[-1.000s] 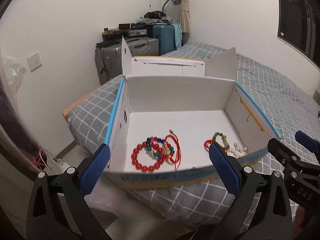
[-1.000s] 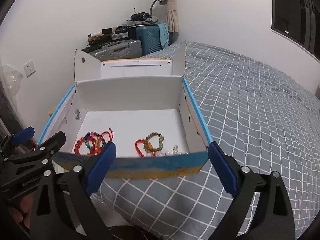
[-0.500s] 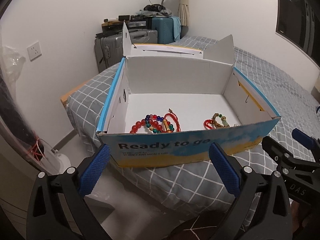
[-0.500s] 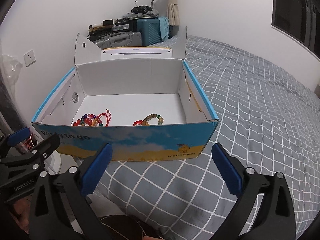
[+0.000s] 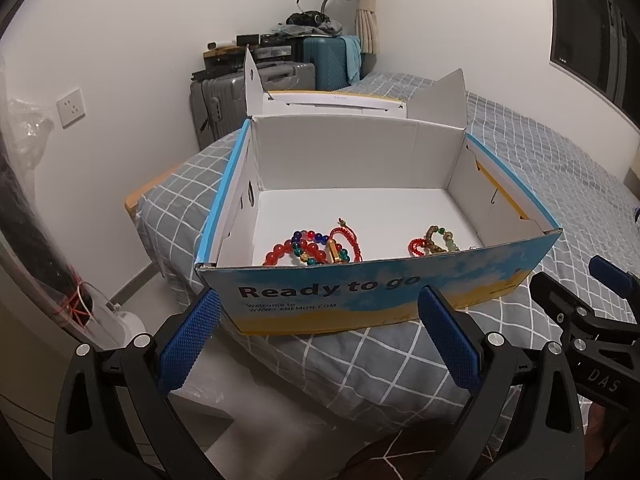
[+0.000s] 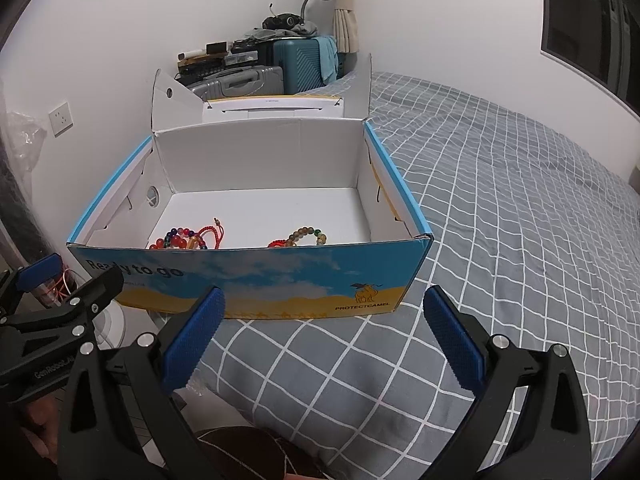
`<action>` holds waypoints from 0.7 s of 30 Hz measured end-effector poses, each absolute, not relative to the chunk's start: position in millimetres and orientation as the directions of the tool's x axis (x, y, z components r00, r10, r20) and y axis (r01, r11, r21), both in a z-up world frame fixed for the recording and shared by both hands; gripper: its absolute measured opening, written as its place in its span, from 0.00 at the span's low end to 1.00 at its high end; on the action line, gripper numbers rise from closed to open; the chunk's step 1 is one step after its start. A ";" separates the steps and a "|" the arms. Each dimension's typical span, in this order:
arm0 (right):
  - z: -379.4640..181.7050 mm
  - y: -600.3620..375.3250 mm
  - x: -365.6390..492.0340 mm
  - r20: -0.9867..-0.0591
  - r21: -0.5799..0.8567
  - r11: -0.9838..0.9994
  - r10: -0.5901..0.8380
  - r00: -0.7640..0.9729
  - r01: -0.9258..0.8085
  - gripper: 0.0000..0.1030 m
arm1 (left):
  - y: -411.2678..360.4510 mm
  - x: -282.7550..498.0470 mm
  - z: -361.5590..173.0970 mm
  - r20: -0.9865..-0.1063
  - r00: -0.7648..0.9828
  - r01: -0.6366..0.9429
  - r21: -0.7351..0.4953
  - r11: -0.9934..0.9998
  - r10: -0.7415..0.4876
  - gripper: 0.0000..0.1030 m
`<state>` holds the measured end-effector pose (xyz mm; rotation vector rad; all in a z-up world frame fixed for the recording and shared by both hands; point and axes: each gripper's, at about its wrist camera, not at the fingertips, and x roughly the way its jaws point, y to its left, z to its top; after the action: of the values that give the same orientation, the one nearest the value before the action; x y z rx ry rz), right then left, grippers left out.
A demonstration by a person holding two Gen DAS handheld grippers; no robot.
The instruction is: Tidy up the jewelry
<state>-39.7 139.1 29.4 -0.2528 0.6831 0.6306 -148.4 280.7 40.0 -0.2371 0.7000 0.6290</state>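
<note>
Cardboard box [image 5: 372, 292] sitting open on the checked bed [image 6: 520, 220], mid-frame, its long axis running left-right.
Left to right inside, against the near wall: red bead bracelets [image 5: 310, 249], then a brown-green bead bracelet [image 5: 434, 240]; the floor behind is lying bare. The left gripper [image 5: 318, 340] and right gripper [image 6: 324, 340] are hovering wide apart, empty, short of the box's front edge.
</note>
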 end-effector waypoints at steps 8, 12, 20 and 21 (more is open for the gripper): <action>31.6 137.7 -39.4 -0.655 -0.021 0.786 0.456 0.603 -0.618 0.93 | 278.2 -146.1 43.8 -0.661 0.589 -0.606 0.020 0.795 0.465 0.94; 31.7 137.5 -39.4 -0.654 -0.020 0.786 0.457 0.603 -0.617 0.93 | 278.6 -145.2 46.0 -0.662 0.588 -0.605 0.022 0.796 0.465 0.94; 31.4 137.6 -39.4 -0.655 -0.020 0.786 0.456 0.603 -0.617 0.93 | 277.1 -143.8 46.5 -0.662 0.585 -0.601 0.032 0.798 0.468 0.94; 31.4 137.6 -39.3 -0.655 -0.020 0.787 0.456 0.603 -0.617 0.93 | 276.8 -143.8 46.8 -0.661 0.585 -0.601 0.036 0.799 0.470 0.94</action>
<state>-39.3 137.6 31.4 -0.2558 0.6803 0.6290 -143.8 276.8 46.8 -0.1996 0.7080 0.6293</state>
